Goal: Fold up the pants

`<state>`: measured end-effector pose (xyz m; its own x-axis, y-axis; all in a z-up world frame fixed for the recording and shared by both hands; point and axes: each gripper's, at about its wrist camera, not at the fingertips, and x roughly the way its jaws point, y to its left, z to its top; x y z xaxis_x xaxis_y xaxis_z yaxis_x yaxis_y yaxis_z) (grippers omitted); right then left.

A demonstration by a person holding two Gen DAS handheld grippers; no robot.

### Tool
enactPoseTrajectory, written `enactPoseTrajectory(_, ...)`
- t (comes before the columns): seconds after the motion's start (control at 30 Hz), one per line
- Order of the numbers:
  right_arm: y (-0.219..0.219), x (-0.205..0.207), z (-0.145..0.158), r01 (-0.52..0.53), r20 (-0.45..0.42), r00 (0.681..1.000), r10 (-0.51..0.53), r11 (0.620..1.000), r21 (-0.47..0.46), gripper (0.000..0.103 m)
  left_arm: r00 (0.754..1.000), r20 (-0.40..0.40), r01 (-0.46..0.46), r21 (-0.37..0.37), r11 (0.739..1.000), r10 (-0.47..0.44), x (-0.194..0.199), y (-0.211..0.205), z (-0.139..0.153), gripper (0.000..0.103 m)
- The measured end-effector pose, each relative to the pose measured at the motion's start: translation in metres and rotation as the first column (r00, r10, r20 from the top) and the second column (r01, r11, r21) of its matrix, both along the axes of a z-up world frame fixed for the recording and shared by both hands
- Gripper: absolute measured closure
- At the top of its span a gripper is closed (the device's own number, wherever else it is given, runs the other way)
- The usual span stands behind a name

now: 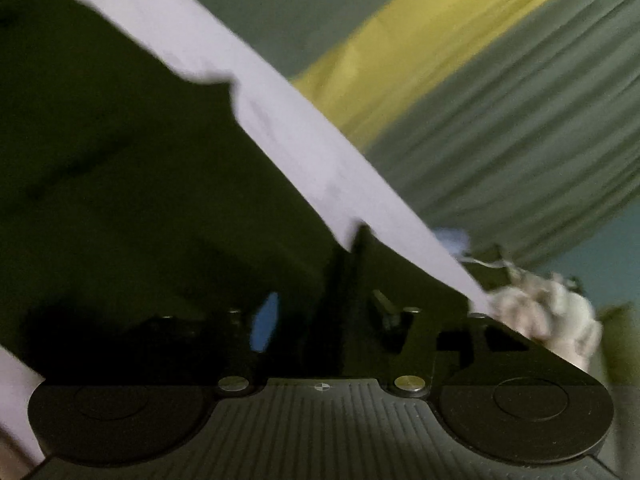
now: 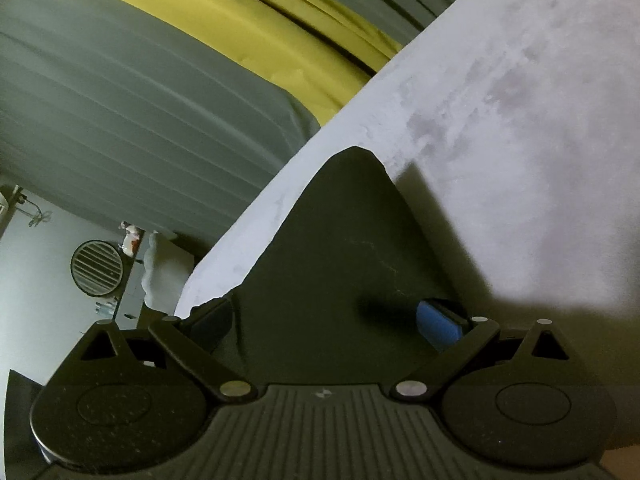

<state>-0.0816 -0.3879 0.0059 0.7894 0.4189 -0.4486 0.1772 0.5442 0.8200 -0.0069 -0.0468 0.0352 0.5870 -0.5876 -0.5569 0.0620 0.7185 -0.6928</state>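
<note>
Dark olive-green pants fill the left of the left wrist view [image 1: 120,184] and lie on a pale grey table [image 1: 280,128]. My left gripper [image 1: 320,312] is buried in the cloth; its blue pad [image 1: 266,326] shows and the jaws stand close together on the fabric. In the right wrist view a pointed corner of the pants [image 2: 344,240] lies between the fingers of my right gripper [image 2: 324,320], which are spread wide; a blue pad [image 2: 438,326] shows at the right. The image is blurred in the left view.
The grey table [image 2: 520,120] runs diagonally. Behind it hang grey-green pleated curtains [image 2: 120,128] with a yellow panel [image 2: 240,32]. A round vent [image 2: 97,267] and a white wall are at lower left. A pale crumpled cloth [image 1: 552,312] lies at right.
</note>
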Motion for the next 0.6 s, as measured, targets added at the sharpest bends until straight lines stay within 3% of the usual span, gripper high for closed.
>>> enactPoseTrajectory(0.1,-0.003,-0.001,-0.004,0.024,0.011,1.0,-0.024,0.998,0.052,0.004,0.996,-0.052,0.072,-0.023,0.997,-0.073,0.014,-0.028,-0.016,0.033)
enactPoseTrajectory(0.27,-0.016,-0.013,-0.012,0.083,0.033,0.995,-0.089,0.983,0.162,0.004,0.971,-0.215,0.062,-0.181,0.982,-0.101,0.036,-0.048,-0.06,0.033)
enactPoseTrajectory(0.3,-0.019,-0.015,-0.013,0.093,0.038,0.994,-0.101,0.978,0.186,0.004,0.97,-0.218,0.065,-0.201,0.977,-0.109,0.039,-0.048,-0.065,0.039)
enactPoseTrajectory(0.33,-0.022,-0.016,-0.015,0.102,0.039,0.993,-0.113,0.973,0.205,0.004,0.968,-0.227,0.058,-0.212,0.976,-0.107,0.041,-0.049,-0.069,0.054)
enactPoseTrajectory(0.4,-0.025,-0.016,-0.019,0.11,0.036,0.992,-0.122,0.965,0.24,0.004,0.957,-0.261,0.056,-0.247,0.967,-0.123,0.044,-0.053,-0.074,0.073)
enactPoseTrajectory(0.47,-0.025,-0.013,-0.021,0.105,0.029,0.993,-0.116,0.962,0.251,0.004,0.955,-0.258,0.079,-0.255,0.964,-0.147,0.043,-0.059,-0.076,0.078)
enactPoseTrajectory(0.6,-0.021,-0.007,-0.019,0.081,0.032,0.995,-0.091,0.969,0.234,0.004,0.972,-0.193,0.108,-0.158,0.982,-0.138,0.039,-0.072,-0.056,0.085)
